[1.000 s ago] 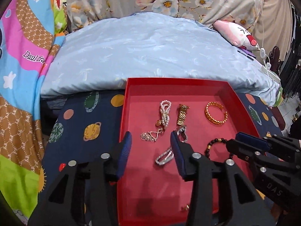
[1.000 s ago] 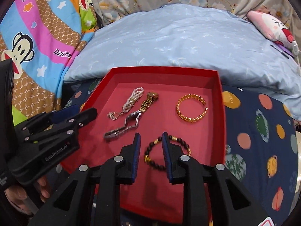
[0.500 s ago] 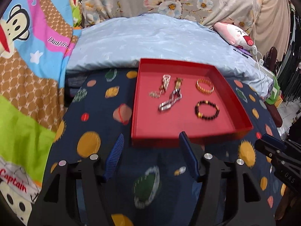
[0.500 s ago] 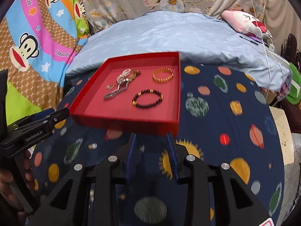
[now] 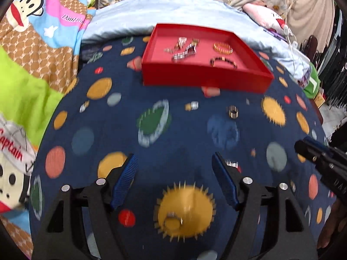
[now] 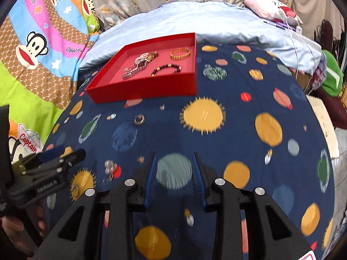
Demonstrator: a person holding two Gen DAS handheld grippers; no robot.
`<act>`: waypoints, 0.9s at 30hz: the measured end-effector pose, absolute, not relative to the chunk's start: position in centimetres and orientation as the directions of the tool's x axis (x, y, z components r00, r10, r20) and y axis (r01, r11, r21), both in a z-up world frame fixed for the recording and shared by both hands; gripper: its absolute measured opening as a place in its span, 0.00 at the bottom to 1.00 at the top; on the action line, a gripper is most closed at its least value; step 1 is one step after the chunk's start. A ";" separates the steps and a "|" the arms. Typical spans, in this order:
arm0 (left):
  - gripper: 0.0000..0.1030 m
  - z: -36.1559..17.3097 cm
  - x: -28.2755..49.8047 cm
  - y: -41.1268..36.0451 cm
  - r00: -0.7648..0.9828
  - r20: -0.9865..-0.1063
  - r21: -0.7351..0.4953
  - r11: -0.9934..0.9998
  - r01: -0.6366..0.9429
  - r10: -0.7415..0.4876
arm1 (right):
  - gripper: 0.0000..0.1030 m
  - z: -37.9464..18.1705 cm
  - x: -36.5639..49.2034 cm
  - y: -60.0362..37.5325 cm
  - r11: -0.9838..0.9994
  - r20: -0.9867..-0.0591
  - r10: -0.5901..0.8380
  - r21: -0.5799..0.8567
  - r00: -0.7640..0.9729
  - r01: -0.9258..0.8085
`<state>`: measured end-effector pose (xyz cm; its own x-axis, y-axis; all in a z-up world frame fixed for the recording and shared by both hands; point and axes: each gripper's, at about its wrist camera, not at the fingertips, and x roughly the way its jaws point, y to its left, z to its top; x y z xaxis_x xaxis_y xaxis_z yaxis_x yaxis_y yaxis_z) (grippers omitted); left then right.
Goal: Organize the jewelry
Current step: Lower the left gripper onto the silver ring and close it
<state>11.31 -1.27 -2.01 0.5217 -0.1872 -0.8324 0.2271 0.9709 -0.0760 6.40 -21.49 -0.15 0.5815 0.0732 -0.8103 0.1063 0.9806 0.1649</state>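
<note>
A dark planet-print cloth point(image 5: 177, 147) lies under both grippers. The left gripper point(image 5: 174, 171), jaws just widening, stands wide and empty; the right gripper point(image 6: 174, 173) is narrower, also empty. Ahead of both, the red tray point(image 5: 203, 79) holds bracelets point(image 6: 166, 69); loose rings point(image 5: 232, 112) lie between tray and jaws.

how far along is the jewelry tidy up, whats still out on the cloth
Done: the bracelets and chains lie in the red tray. In hand: nothing; the left claw, jaws just opening, and right claw are empty. Left: three rings on the cloth.
</note>
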 end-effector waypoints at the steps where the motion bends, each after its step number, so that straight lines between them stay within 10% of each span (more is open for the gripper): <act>1: 0.67 -2.3 10.6 -1.1 0.513 -0.839 -0.072 0.971 0.227 -0.182 | 0.31 -0.3 6.0 -21.4 0.980 -0.812 0.076 0.168 0.578 0.107; 14: 0.66 -4.5 7.0 0.5 0.480 -0.863 -0.050 0.972 0.231 -0.159 | 0.31 -1.6 3.2 -20.0 0.979 -0.832 0.100 0.182 0.545 0.097; 27: 0.21 -4.3 5.7 0.0 0.499 -0.841 -0.065 0.956 0.287 -0.207 | 0.31 -1.4 3.3 -17.6 0.980 -0.830 0.136 0.192 0.541 0.048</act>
<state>5.66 -0.03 -4.29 0.4993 -0.2071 -0.8413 0.2867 0.9558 -0.0652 3.25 -17.62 -1.44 0.5407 0.1358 -0.8302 0.0480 0.9803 0.1917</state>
